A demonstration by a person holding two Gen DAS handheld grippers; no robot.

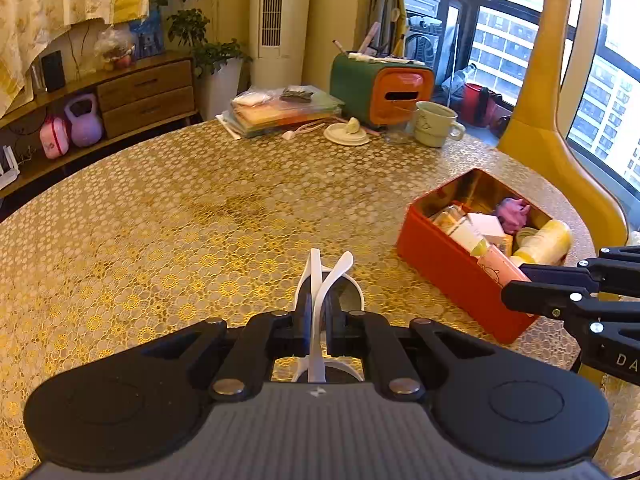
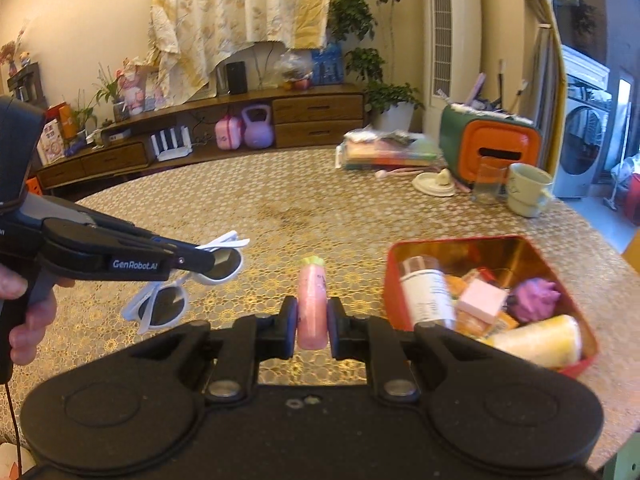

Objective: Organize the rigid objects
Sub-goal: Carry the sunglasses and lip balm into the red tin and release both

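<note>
My left gripper [image 1: 318, 312] is clamped tight on the white sunglasses [image 2: 192, 280], pinching one temple arm so the frame dangles above the gold-patterned table [image 1: 180, 220]. My right gripper [image 2: 312, 322] is closed narrow around a pink bottle [image 2: 312, 308] with a yellow cap, held up just left of the red tin box [image 2: 400, 300]. The box sits near the table's right edge, holding a white bottle, a purple toy and small packets, with a cream bottle lying across its near corner
</note>
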